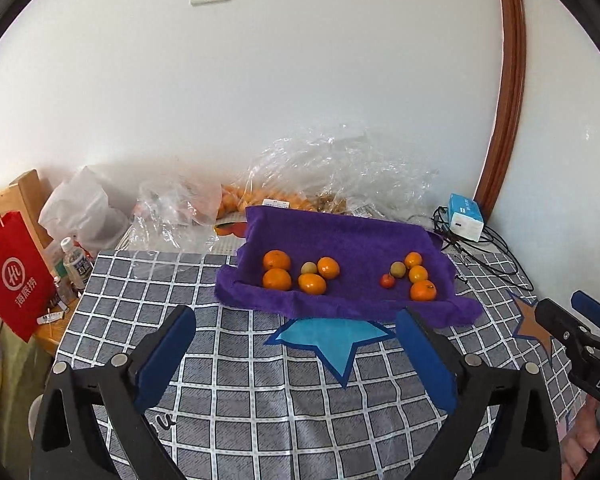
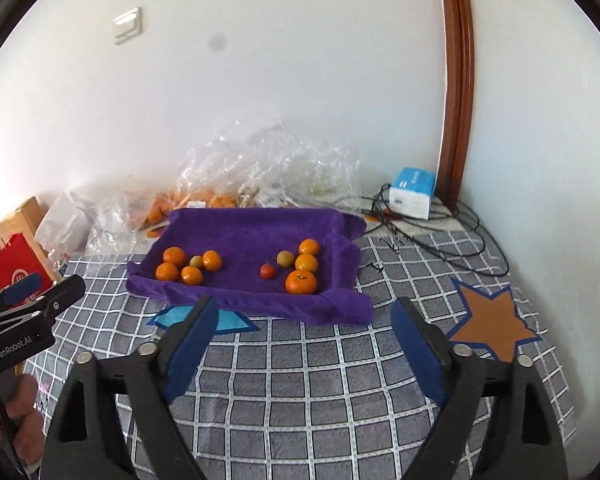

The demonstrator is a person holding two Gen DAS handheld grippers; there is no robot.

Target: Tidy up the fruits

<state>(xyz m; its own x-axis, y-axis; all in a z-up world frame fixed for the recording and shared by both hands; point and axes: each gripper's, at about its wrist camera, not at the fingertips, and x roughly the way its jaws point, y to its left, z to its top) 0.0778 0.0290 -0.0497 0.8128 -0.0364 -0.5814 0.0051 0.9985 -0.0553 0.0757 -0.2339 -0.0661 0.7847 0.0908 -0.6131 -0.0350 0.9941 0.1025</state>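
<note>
Left gripper (image 1: 296, 322): jaws wide apart, nothing between them, above the checked cloth (image 1: 260, 400). Right gripper (image 2: 304, 316): jaws also spread, nothing between them.

Ahead of both grippers lies the purple towel (image 1: 340, 236), its edges turned up like a shallow tray, clear of all the fingers.

Fruit on the towel sits in two groups, well apart.
- Group ahead-left of the left gripper: four oranges (image 1: 277, 279) and one pale green fruit (image 1: 309, 268), close together, some touching.
- Group ahead-right of the left gripper: three oranges (image 1: 423, 290), one pale fruit (image 1: 397, 269), one small red fruit (image 1: 387, 280). From the right wrist this group is straight ahead, its largest orange (image 2: 301, 282) nearest the near hem.

A blue star (image 1: 332, 338) on the cloth shows between the left gripper's fingers, partly under the towel's near edge. A brown star (image 2: 494, 326) lies just right of the right gripper's right finger.

Beyond the towel, against the wall: crumpled clear bags (image 1: 332, 168), more oranges inside. Far right: a white-blue box (image 1: 466, 216) with black cables (image 2: 440, 240). Far left of the left gripper: a red bag (image 1: 12, 276) and a bottle (image 1: 76, 264).

Each gripper shows at the edge of the other's view.
</note>
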